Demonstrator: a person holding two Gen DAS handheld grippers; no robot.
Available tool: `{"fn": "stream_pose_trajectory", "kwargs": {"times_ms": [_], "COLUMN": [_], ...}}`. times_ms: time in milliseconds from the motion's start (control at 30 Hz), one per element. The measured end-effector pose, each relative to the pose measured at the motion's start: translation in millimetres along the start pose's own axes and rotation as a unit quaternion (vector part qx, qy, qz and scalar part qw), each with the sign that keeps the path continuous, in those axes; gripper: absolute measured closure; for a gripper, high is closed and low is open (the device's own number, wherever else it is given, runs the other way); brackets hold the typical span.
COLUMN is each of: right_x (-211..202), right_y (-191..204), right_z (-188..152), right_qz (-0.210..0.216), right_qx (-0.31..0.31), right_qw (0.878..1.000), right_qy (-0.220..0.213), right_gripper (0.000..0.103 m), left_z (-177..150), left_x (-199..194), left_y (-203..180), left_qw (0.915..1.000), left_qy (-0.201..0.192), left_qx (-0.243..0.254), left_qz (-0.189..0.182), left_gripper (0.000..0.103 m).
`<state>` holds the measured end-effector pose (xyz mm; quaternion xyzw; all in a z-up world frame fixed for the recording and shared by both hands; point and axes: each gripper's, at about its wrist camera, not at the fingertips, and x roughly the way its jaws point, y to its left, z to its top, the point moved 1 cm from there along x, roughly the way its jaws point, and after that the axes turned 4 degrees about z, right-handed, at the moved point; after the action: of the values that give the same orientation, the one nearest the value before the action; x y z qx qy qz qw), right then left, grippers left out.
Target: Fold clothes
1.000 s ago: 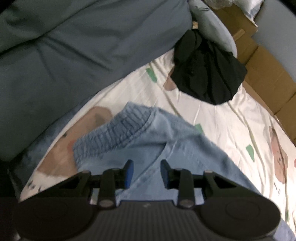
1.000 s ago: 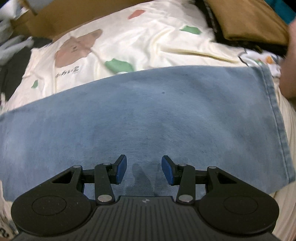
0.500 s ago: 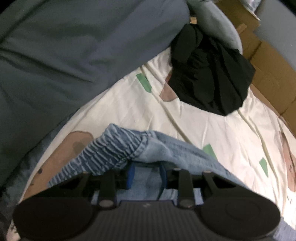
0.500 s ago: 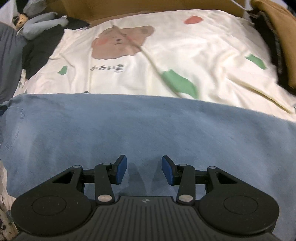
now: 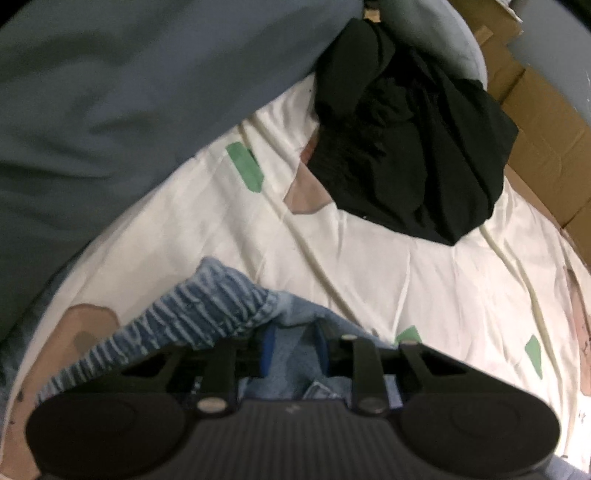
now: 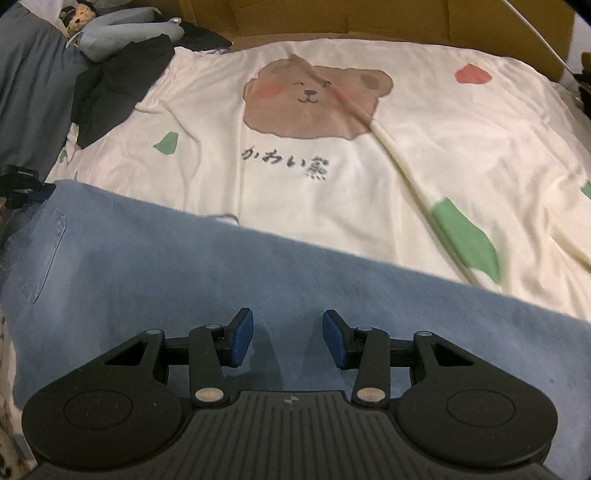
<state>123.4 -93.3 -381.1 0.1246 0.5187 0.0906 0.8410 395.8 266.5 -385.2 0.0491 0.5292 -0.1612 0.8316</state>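
Light blue jeans lie on the bear-print sheet (image 6: 388, 177). Their ribbed elastic waistband (image 5: 207, 306) bunches up over my left gripper (image 5: 293, 349), whose jaws are closing with denim between the blue pads; the pads do not visibly press on it. In the right wrist view the jeans' leg (image 6: 155, 266) stretches flat across the frame, a back pocket (image 6: 48, 254) at its left end. My right gripper (image 6: 288, 338) hovers just above that leg, open, with nothing between its fingers.
A crumpled black garment (image 5: 406, 147) lies on the sheet beyond the waistband, and shows again as a black heap (image 6: 110, 85) at the far left. A grey-blue duvet (image 5: 110, 92) fills the left side. Cardboard (image 5: 546, 140) lines the bed's far edge. A grey plush toy (image 6: 122, 33) rests at the back.
My left gripper has come down into the waistband and its jaws have narrowed around the denim. The right gripper has slid along the leg toward the pocket end and rolled, staying open.
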Motion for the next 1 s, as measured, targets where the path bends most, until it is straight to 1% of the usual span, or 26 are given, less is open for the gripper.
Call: {"fn": "stream_pose_trajectory", "kwargs": {"times_ms": [100, 200, 233, 333, 367, 467, 567, 733, 800, 900, 1000], "right_x": [13.5, 24.0, 25.4, 23.9, 22.7, 19.4, 17.3, 16.8, 18.8, 21.3, 24.7], "right_y": [6.5, 8.6, 8.3, 11.7, 13.5, 20.8, 30.9, 44.2, 46.8, 48.4, 48.9], "right_z": [4.8, 6.0, 6.6, 11.8, 13.5, 17.9, 21.3, 22.5, 21.4, 18.8, 15.7], "right_qz": [-0.004, -0.013, -0.016, -0.015, -0.013, -0.006, 0.005, 0.014, 0.012, 0.011, 0.006], "right_qx": [-0.005, 0.000, 0.006, 0.004, -0.001, -0.020, -0.040, -0.061, -0.066, -0.070, -0.072], "right_qw": [1.000, 1.000, 1.000, 1.000, 1.000, 1.000, 0.999, 0.998, 0.998, 0.997, 0.997], "right_qy": [0.007, 0.013, 0.014, 0.015, 0.013, 0.009, 0.004, 0.004, 0.008, 0.015, 0.023], "right_gripper": [0.054, 0.054, 0.054, 0.053, 0.053, 0.054, 0.054, 0.054, 0.054, 0.054, 0.054], "left_z": [2.7, 5.3, 5.8, 6.4, 6.0, 3.3, -9.0, -41.1, -53.2, -65.5, -72.1], "left_x": [4.0, 1.2, -7.0, -41.0, -53.0, -85.7, -104.7, -110.0, -112.2, -108.9, -97.4], "left_y": [-0.2, -2.2, -2.9, -3.6, -4.3, 5.4, 21.4, 39.3, 43.4, 48.6, 47.8], "left_qw": [1.0000, 0.9999, 0.9999, 0.9994, 0.9993, 0.9992, 0.9990, 0.9979, 0.9965, 0.9973, 0.9952], "left_qy": [0.005, 0.009, 0.006, -0.014, -0.020, -0.038, -0.038, -0.013, -0.012, 0.003, 0.007], "left_qx": [-0.003, -0.007, -0.011, -0.024, -0.021, -0.011, -0.015, 0.012, 0.022, 0.028, 0.052], "left_qz": [-0.003, -0.001, -0.003, -0.023, -0.025, -0.009, 0.016, 0.063, 0.080, 0.067, 0.083], "left_gripper": [0.084, 0.085, 0.089, 0.087, 0.087, 0.087, 0.087, 0.087, 0.087, 0.087, 0.086]}}
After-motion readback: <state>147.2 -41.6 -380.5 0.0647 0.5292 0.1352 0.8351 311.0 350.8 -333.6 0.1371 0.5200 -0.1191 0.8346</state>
